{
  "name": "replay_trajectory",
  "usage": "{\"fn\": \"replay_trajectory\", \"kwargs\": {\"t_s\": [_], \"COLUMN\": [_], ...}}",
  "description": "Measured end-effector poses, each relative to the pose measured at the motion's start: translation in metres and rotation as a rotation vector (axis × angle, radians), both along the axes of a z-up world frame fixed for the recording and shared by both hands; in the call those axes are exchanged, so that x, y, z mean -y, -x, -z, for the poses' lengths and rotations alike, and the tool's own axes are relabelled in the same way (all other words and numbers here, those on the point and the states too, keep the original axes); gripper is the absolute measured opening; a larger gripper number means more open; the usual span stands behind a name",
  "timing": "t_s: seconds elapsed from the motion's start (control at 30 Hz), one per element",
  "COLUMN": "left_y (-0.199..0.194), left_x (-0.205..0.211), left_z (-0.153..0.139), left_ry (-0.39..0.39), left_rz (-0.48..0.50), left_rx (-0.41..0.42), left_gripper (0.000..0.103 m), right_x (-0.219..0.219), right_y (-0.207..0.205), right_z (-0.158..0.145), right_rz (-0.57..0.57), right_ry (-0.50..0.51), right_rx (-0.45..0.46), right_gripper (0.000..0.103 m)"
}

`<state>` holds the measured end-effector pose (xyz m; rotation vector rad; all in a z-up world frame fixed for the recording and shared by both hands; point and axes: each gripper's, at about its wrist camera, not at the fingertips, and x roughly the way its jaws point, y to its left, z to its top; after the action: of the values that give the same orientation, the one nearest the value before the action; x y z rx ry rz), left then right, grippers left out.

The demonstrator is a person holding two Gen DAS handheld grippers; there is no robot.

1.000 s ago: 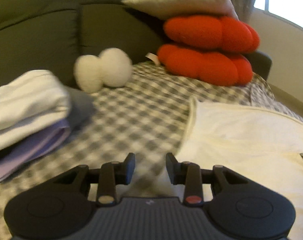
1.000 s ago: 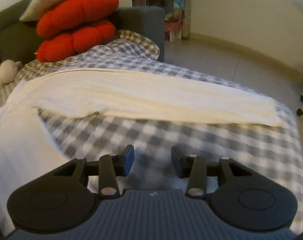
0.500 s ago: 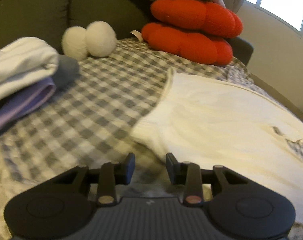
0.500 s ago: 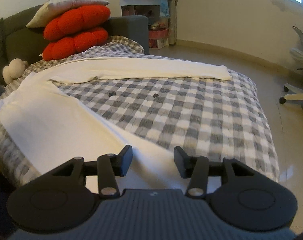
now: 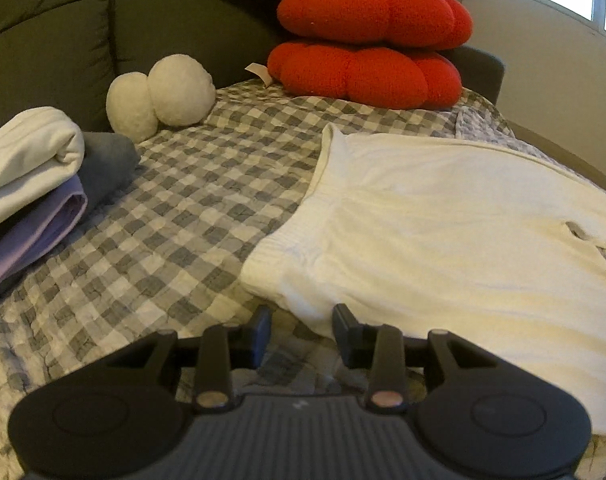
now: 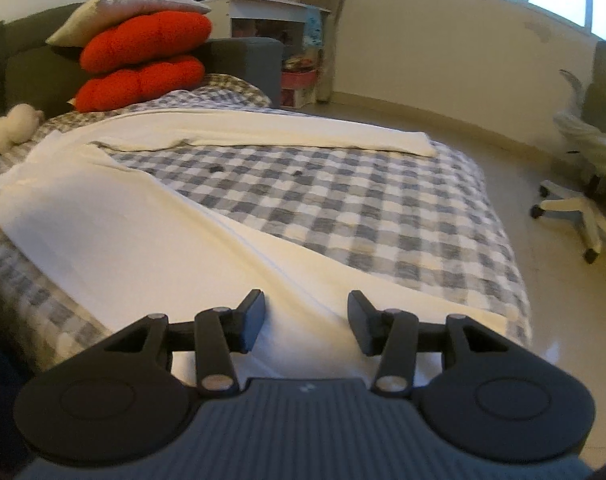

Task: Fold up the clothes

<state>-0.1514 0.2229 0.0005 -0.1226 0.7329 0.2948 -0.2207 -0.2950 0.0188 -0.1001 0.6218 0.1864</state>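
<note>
**Both grippers settle at the near edge of the cream trousers**

At the far left of the left wrist view, a stack of folded clothes, white over lilac over grey [image 5: 35, 184], sits on the grey-and-white checked bedspread [image 5: 175, 216]; that reads as work already finished. Behind it lie two white fluffy ball cushions [image 5: 161, 94], and further right two red plush cushions [image 5: 367, 44] are piled against the dark headboard.

The garment in hand is a pair of cream, ribbed-waist trousers [image 5: 443, 216], spread flat on the bed. The left gripper [image 5: 301, 330] has come in low toward the near corner of the waistband, which a second ago lay further off and to one side. Its fingers stand moderately apart with the waistband corner just ahead of them; they grip nothing.

In the right wrist view the picture has changed more: the gripper has swept across from the middle of the garment to the lower end of the near leg [image 6: 163, 240], while the far leg [image 6: 287, 132] stretches along the bed's other side. The right gripper [image 6: 305, 320] hovers over the near leg, fingers about half spread, with nothing pinched.

With one gripper at the waist and one at the hem end, the likely next step is pinching both points to fold the near leg over the far one.
</note>
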Motion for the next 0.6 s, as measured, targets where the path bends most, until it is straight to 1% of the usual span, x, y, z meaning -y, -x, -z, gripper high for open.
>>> {"fn": "replay_trajectory", "kwargs": {"t_s": [0.1, 0.27, 0.43, 0.47, 0.53, 0.6], "left_y": [0.0, 0.001, 0.001, 0.001, 0.001, 0.002], "left_x": [0.002, 0.001, 0.004, 0.005, 0.005, 0.005], "left_z": [0.001, 0.001, 0.002, 0.002, 0.002, 0.003], "left_ry": [-0.017, -0.015, -0.036, -0.04, -0.044, -0.046], "left_rz": [0.005, 0.013, 0.017, 0.018, 0.021, 0.025], "left_rx": [-0.002, 0.001, 0.004, 0.004, 0.007, 0.012], "left_gripper": [0.037, 0.037, 0.037, 0.037, 0.037, 0.037], "right_x": [0.004, 0.019, 0.034, 0.037, 0.043, 0.049], "right_y": [0.005, 0.011, 0.016, 0.017, 0.019, 0.021], "right_z": [0.002, 0.004, 0.005, 0.005, 0.007, 0.008], "right_rz": [0.034, 0.116, 0.179, 0.192, 0.215, 0.248], "right_ry": [0.021, 0.017, 0.027, 0.027, 0.014, 0.012], "right_rx": [0.021, 0.038, 0.048, 0.051, 0.056, 0.064], "right_gripper": [0.05, 0.05, 0.051, 0.052, 0.059, 0.06]}}
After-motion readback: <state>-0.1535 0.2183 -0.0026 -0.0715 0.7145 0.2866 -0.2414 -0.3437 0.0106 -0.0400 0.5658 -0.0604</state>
